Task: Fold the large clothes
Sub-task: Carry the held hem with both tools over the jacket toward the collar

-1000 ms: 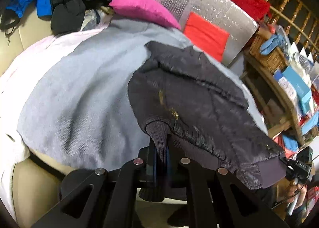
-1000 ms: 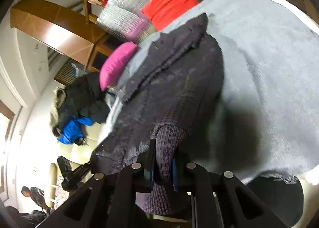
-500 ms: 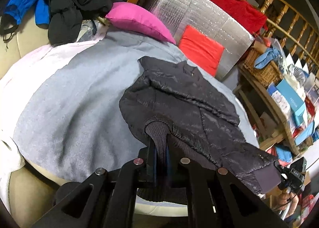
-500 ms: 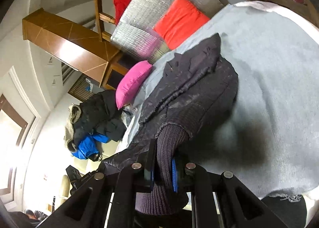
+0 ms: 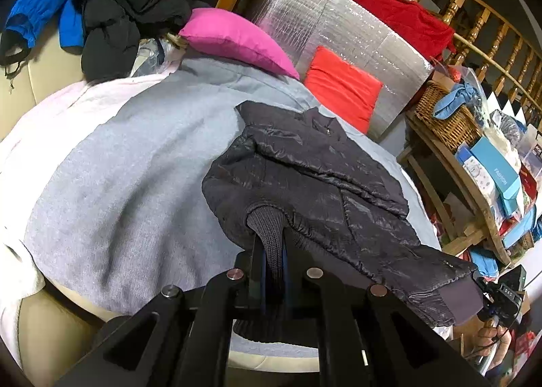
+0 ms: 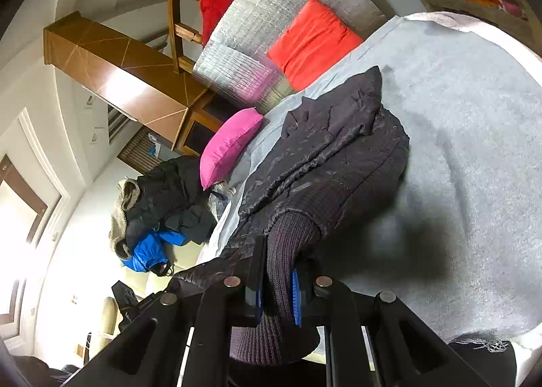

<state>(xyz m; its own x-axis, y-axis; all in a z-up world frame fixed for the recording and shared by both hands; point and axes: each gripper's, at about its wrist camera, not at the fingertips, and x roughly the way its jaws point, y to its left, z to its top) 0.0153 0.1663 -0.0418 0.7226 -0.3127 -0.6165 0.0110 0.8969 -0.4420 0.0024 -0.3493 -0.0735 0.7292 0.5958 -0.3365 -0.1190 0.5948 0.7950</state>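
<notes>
Dark quilted jacket (image 5: 315, 184) lies partly folded, ribbed hem lifted

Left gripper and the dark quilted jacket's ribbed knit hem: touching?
Touching. The left wrist view shows the left gripper shut on the dark quilted jacket's ribbed knit hem, no gap.

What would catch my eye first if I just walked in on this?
A dark puffy jacket sprawls across a grey blanket, its ribbed hem pinched in the left claw and the right claw. Behind it, a pink pillow and a red cushion glow against a silver foil panel.
</notes>
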